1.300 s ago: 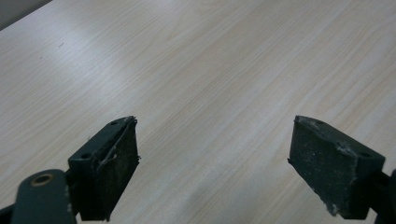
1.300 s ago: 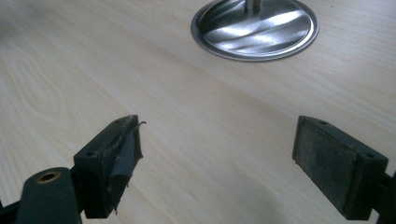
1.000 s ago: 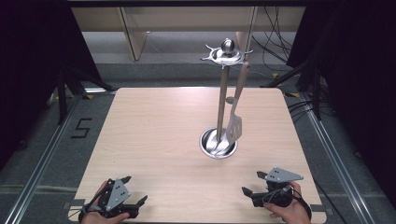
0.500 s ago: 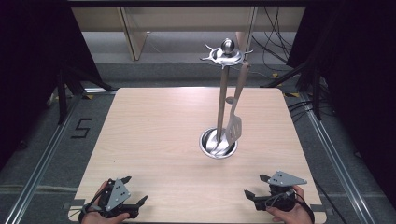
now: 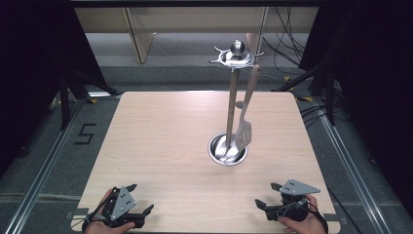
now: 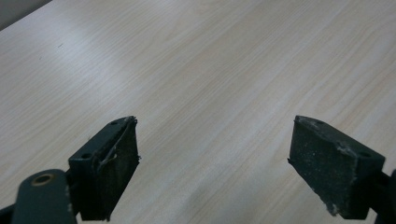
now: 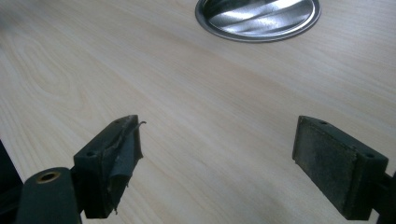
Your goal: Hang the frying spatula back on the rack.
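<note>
I am holding both grippers low at the near edge of the table [image 5: 160, 146]. Compared with a second ago, my right gripper [image 5: 267, 195] has slid a little nearer to me and slightly outward, while my left gripper [image 5: 141, 210] is sitting just where it was. The utensil stand [image 5: 232, 105] and the slotted spatula [image 5: 243, 132] hanging from its top ring have not shifted.

From above, I am seeing the stand well ahead of the right gripper and off toward its inner side, its round steel base [image 5: 227, 150] resting on the wood, with the spatula's blade dangling just over that base. The left gripper is farther from it, with bare table ahead.

The right gripper view is giving me something the overhead does not: the rim of the base [image 7: 258, 18] right at the top, straight ahead of jaws that are spread wide with nothing between them, and torn padding curling off one pad [image 7: 122, 158]. The left gripper view is showing its jaws equally spread over bare wood grain, one pad [image 6: 112, 168] frayed as well.
</note>
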Available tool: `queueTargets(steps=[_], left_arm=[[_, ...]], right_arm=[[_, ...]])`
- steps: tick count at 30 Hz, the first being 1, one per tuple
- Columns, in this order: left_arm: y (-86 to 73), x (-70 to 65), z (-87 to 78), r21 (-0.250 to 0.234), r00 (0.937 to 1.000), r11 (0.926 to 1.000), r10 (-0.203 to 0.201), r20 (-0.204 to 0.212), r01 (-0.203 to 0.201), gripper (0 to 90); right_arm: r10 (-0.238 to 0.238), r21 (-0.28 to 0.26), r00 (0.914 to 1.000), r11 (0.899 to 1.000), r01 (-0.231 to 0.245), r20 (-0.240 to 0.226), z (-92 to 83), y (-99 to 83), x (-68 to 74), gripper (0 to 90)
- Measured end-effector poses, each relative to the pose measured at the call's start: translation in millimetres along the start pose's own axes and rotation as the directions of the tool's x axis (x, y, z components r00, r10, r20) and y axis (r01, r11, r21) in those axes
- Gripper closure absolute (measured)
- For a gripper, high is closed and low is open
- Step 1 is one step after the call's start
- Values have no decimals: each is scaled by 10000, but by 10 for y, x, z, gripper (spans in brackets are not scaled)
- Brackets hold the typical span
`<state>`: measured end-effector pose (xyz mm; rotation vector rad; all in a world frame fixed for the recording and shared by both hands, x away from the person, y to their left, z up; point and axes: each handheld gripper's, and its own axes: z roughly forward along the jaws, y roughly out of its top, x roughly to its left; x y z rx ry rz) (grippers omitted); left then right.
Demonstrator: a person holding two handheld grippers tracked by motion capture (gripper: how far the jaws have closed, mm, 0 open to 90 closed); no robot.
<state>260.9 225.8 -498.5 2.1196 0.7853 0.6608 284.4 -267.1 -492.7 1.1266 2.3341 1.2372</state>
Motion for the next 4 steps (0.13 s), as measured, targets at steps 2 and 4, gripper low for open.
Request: queueTargets(steps=[2,4], left_arm=[[1,-1,-1,7,10000,10000,18,-2,-18,150],[3,-5,-3,-35,10000,10000,55,-80,-55,150]], right_arm=[[-25,27,10000,10000,25,13,-1,-2,-5,165],[-64,26,9999,10000,63,88,-10,0,-11,165]])
